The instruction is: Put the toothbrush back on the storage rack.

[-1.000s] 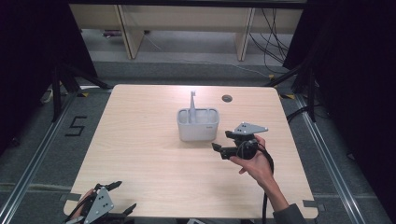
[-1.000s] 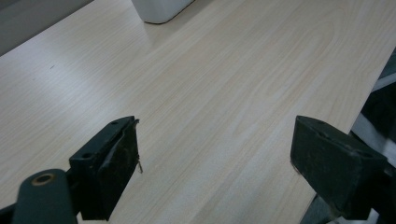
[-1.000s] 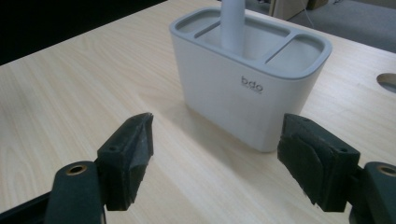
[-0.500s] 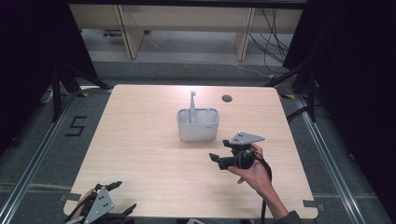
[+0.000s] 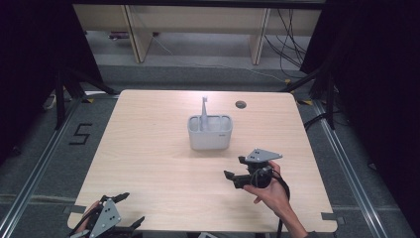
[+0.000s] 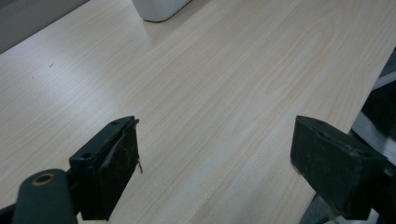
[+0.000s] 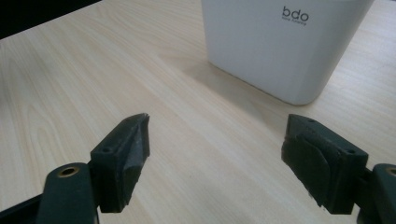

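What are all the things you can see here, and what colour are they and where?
holder: one, white, divided into compartments, middle of the table towards the far side; its side reads "bdo" in the right gripper view.
toothbrush: one, pale grey, standing upright in the holder's left compartment.
table: one, light wood, with a small dark round hole near its far right edge.
shelf unit: one, pale wood, on the floor beyond the table.
left gripper: one, black with a grey plate, at the near left corner, jaws open.
right gripper: one, black with a grey plate, near the holder's right front, jaws open.
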`<state>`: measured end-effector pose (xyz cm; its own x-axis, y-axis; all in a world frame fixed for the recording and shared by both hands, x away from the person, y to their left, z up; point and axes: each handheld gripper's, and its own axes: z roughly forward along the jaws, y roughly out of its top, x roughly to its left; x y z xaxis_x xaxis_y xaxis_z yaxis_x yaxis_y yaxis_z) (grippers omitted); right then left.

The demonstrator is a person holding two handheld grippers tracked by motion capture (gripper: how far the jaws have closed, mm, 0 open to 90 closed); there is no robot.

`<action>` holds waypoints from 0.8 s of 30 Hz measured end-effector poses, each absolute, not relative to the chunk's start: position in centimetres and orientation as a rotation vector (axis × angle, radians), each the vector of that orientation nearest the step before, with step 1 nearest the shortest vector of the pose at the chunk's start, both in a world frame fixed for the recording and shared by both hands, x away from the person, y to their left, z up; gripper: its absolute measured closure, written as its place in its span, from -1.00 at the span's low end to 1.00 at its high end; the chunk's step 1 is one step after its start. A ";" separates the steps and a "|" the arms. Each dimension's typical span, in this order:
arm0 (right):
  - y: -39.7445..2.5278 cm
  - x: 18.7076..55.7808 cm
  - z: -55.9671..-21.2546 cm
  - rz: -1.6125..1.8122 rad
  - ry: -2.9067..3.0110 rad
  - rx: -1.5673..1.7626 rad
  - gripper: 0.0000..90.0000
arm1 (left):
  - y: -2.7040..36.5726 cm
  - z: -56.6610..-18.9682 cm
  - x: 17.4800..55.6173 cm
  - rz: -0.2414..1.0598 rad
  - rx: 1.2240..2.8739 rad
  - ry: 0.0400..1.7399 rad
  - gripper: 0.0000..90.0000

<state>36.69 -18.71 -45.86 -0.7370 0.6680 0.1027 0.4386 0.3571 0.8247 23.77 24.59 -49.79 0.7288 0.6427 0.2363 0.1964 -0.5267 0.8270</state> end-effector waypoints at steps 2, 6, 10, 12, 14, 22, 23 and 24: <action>-18.8 36.6 -45.9 1.304 2.360 0.975 -0.47 | 24.6 -49.7 23.8 0.671 2.101 0.632 -0.67; -18.9 36.0 -46.4 1.309 2.371 1.043 -0.47 | 24.7 -49.7 23.8 0.687 2.111 0.622 -0.67; -19.2 35.5 -46.5 1.319 2.355 1.059 -0.48 | 24.8 -49.6 23.8 0.682 2.130 0.622 -0.67; -19.4 35.7 -46.6 1.324 2.351 0.997 -0.48 | 24.6 -49.7 23.8 0.669 2.102 0.634 -0.67; -19.6 35.4 -46.7 1.320 2.344 1.008 -0.48 | 24.6 -49.8 23.8 0.671 2.097 0.633 -0.67; -20.2 34.8 -47.2 1.328 2.337 1.032 -0.51 | 24.6 -49.8 23.8 0.666 2.103 0.630 -0.67; -20.2 34.7 -47.3 1.334 2.328 1.027 -0.51 | 24.6 -49.8 23.8 0.666 2.100 0.628 -0.67; -20.3 34.6 -47.3 1.333 2.327 1.038 -0.51 | 24.6 -49.8 23.8 0.667 2.101 0.627 -0.67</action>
